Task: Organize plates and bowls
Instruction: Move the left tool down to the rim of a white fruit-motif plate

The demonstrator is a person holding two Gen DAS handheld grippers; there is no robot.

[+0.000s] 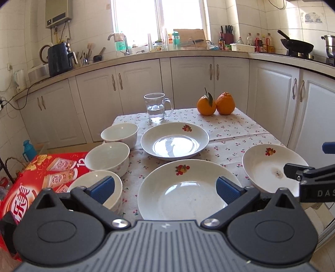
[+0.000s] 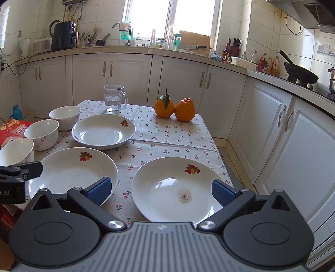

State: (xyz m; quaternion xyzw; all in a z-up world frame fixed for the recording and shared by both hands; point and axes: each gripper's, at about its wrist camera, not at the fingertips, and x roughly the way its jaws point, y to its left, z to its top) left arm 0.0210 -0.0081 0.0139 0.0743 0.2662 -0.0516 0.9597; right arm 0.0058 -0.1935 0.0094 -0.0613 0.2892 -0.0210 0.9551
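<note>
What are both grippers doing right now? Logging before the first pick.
Left gripper: open, holding nothing, above the near plate.
Right gripper: open, holding nothing, above the stained plate.

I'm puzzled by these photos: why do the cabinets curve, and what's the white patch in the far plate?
Left wrist view: the fisheye lens bows the cabinets; the window is blown out white, and its glare mirrors in the far plate. Right wrist view: same bowing, weaker glare in that plate.
</note>
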